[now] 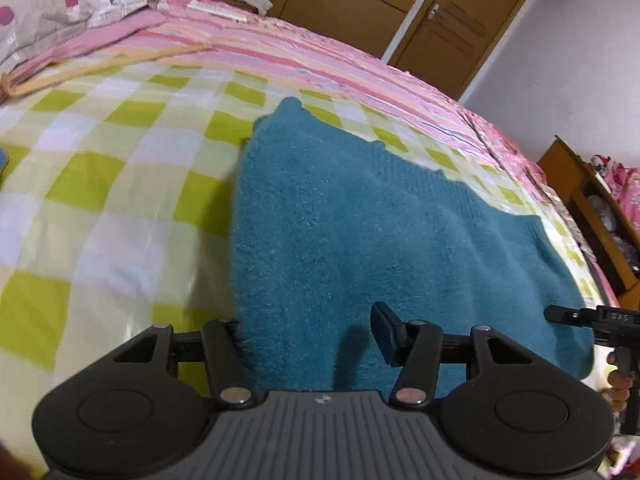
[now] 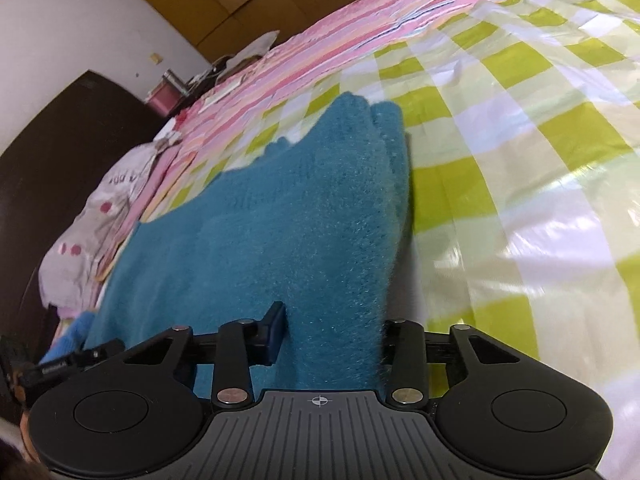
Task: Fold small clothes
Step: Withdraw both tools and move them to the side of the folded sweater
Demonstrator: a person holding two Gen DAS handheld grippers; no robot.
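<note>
Garment: I have a teal fuzzy sweater (image 1: 360,220) lying on the checked green-and-white bedspread (image 1: 100,184), already folded narrower, with doubled layers showing along its far corner in the right wrist view.
Left tongs (image 1: 308,336): spread, astride the near left edge of the sweater. One blue pad sits on top of the fabric; the other finger is hidden behind the fuzzy edge. I see no pinch, so I count them as not gripping.
Right tongs (image 2: 330,334): set on the near right edge, jaws narrower. A raised ridge of sweater stands between the fingers, but the right finger is hidden behind the fuzz, so I cannot tell whether they are pinching it or just straddling it.
Step in hand: I judge this to be taking hold of the near hem at both corners, ready to fold it away from me toward the far end.
Doing it well: I would catch every layer at each corner, not only the top one, close both sides evenly, then lift and carry both hands together so the fold line stays square.
Edges: the left and right sides run fairly straight; the far edge is stepped and uneven, so I would line up on the side edges instead.
Open room: plenty of bare bedspread beyond the sweater and on both sides. A pink striped quilt (image 1: 320,56) and a pillow (image 1: 60,4) lie well apart, at the far side of the bed.
</note>
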